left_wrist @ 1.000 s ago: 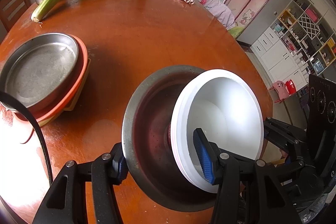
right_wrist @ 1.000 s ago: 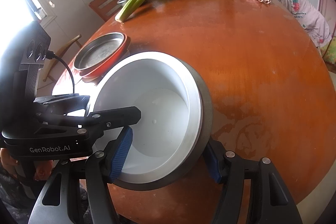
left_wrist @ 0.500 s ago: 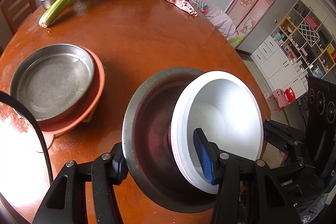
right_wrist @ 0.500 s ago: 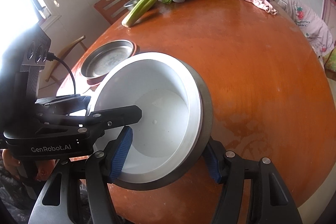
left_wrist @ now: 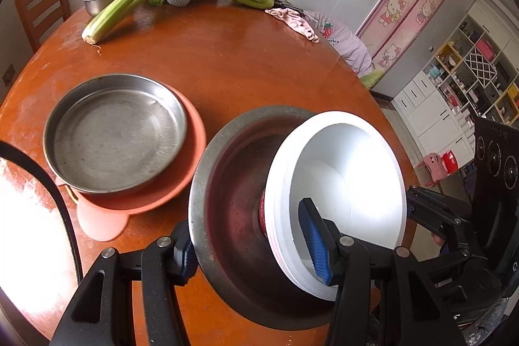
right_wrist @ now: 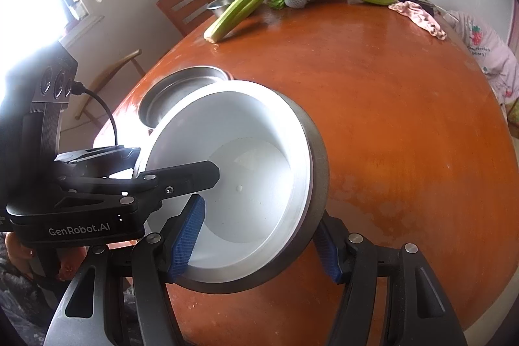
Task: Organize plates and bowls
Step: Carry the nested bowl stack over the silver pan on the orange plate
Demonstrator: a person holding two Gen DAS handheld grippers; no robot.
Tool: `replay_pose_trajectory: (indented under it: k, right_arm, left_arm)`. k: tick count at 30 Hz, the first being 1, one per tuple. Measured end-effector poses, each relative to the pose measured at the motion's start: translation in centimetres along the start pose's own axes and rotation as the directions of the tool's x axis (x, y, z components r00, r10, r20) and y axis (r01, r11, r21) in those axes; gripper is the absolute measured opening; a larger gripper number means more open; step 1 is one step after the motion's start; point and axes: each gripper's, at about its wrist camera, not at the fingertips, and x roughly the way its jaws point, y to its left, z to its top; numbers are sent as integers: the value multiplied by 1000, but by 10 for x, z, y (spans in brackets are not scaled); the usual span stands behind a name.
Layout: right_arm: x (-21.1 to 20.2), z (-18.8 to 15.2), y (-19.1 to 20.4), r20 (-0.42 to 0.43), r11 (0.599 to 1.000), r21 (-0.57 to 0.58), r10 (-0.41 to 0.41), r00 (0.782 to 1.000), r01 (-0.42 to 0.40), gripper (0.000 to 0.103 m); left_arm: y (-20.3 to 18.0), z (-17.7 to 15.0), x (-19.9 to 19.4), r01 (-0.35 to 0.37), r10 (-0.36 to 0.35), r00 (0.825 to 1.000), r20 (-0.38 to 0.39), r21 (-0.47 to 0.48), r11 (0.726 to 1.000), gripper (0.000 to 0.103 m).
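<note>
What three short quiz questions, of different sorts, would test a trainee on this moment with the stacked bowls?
1. True or false: the white bowl sits inside the metal bowl.
2. Multiple choice: the metal plate rests on A) an orange plate B) the celery C) a chair.
3. Fill in: the left gripper and the right gripper both clamp the ___ of the nested bowls.

Key: 1 true; 2 A; 3 rim.

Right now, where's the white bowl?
The white bowl sits nested in the steel bowl, held tilted above the table's near edge, right of the steel pan on the orange plate.
</note>
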Motion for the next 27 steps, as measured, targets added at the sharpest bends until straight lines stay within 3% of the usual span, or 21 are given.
replay_pose_trajectory:
  k: [27]
  right_arm:
    - [30, 44, 44, -16, 993, -112, 36, 999, -37, 66]
  left_arm:
    - [50, 10, -33, -48, 53, 997, 59, -80, 996, 55]
